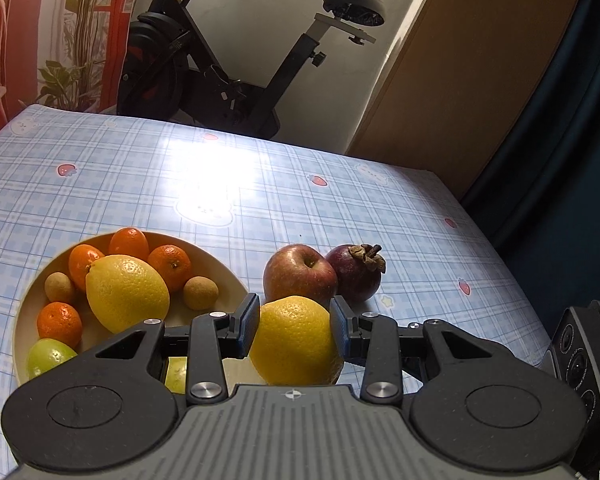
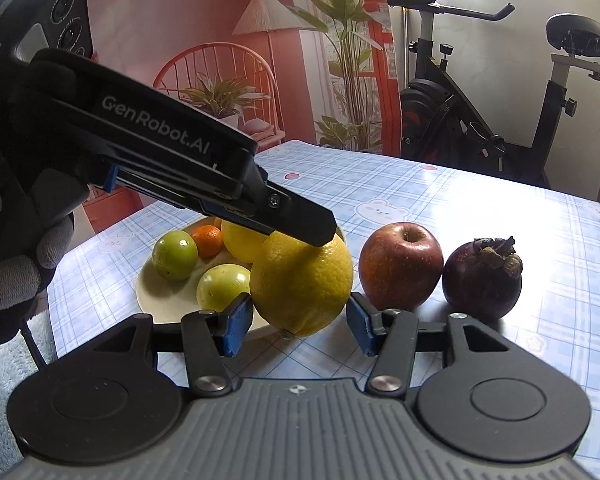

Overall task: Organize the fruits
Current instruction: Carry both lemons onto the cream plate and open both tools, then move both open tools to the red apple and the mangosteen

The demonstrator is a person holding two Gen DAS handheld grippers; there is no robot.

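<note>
Though fruit-filled, plate [image 1: 28, 304] beside apple [image 1: 300, 276].

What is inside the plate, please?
The plate holds a lemon, four mandarins, two longans and two green fruits. The left gripper covers the near part.

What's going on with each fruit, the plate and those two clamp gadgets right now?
Left hand-held gripper: shut on lemon.
Right hand-held gripper: open.
Lemon: gripped beside the plate.
Plate: holds citrus and small fruits.
Apple: on table.
Mangosteen: on table, beside apple.
</note>
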